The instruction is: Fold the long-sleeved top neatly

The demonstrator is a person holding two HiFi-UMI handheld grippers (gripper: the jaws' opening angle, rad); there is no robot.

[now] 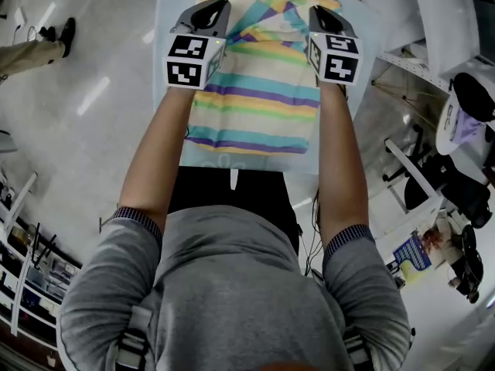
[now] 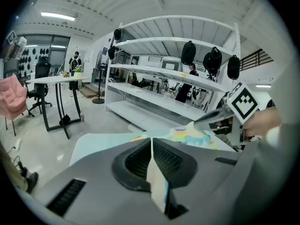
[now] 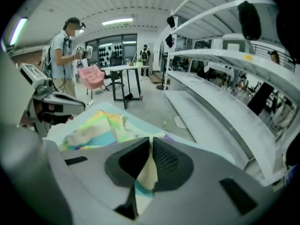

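The long-sleeved top (image 1: 263,91), striped in yellow, teal, purple and cream, lies spread on a pale blue table (image 1: 172,29) in the head view. My left gripper (image 1: 213,8) is at the top's upper left part and is shut on a cream fold of the fabric (image 2: 157,182). My right gripper (image 1: 319,14) is at the upper right part, shut on a cream and teal fold (image 3: 146,175). In the left gripper view the right gripper (image 2: 199,122) pinches lifted cloth (image 2: 192,136). The right gripper view shows the left gripper (image 3: 70,108) beside the bunched top (image 3: 96,128).
White shelving (image 1: 441,14) runs along the table's right side, with dark office chairs (image 1: 441,184) below it. A person's leg and shoe (image 1: 42,46) show at the left. Further off stand another person (image 3: 63,55), a pink chair (image 3: 91,76) and a desk (image 3: 124,69).
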